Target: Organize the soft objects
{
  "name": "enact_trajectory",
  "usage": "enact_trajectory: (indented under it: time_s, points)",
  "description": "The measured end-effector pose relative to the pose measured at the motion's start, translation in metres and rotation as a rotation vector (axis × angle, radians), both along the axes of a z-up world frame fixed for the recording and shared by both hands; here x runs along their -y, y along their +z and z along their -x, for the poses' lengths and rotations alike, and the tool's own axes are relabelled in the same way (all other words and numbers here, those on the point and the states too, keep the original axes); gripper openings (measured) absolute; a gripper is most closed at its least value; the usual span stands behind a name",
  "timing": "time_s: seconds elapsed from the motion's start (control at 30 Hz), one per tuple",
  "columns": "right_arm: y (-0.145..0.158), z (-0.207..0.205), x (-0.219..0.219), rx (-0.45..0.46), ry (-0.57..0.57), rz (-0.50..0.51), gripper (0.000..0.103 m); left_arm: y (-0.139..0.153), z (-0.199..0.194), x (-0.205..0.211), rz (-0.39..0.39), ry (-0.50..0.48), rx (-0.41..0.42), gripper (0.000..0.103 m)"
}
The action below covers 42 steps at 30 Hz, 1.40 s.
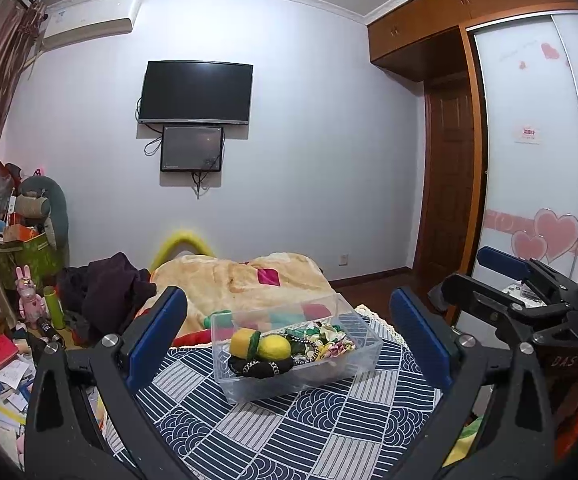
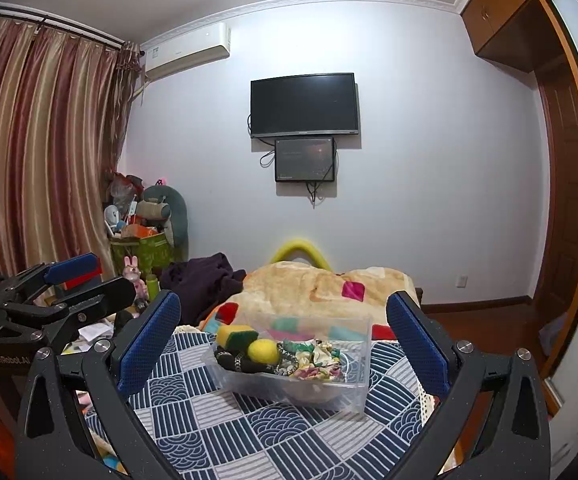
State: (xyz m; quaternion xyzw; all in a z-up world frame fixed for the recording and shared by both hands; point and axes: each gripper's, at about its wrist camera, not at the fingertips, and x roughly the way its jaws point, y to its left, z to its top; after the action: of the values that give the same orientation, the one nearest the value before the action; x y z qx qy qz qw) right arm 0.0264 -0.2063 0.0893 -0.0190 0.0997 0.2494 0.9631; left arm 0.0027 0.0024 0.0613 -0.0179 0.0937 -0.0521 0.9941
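A clear plastic box stands on a blue and white patterned cloth. In it lie a yellow and green sponge, a yellow ball, a black scrunchie with a chain and floral fabric scrunchies. My left gripper is open and empty, held back from the box. My right gripper is open and empty, also short of the box. Each gripper shows at the edge of the other's view.
Behind the cloth lies a beige blanket with dark clothes beside it. A cluttered floor with books and toys is to the left. A wardrobe and door stand to the right.
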Motion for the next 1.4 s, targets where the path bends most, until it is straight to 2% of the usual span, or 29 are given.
enact_trajectory:
  time_s: [0.57, 1.4]
  points:
    - [0.0094, 0.0061, -0.0016, 0.006, 0.003, -0.002, 0.103, 0.0013, -0.0004, -0.0008, 0.003, -0.003, -0.001, 0.103]
    - [0.0075, 0.0085, -0.0032, 0.008, 0.001, -0.004, 0.103, -0.0039, -0.0018, -0.0047, 0.026, -0.025, -0.014, 0.103]
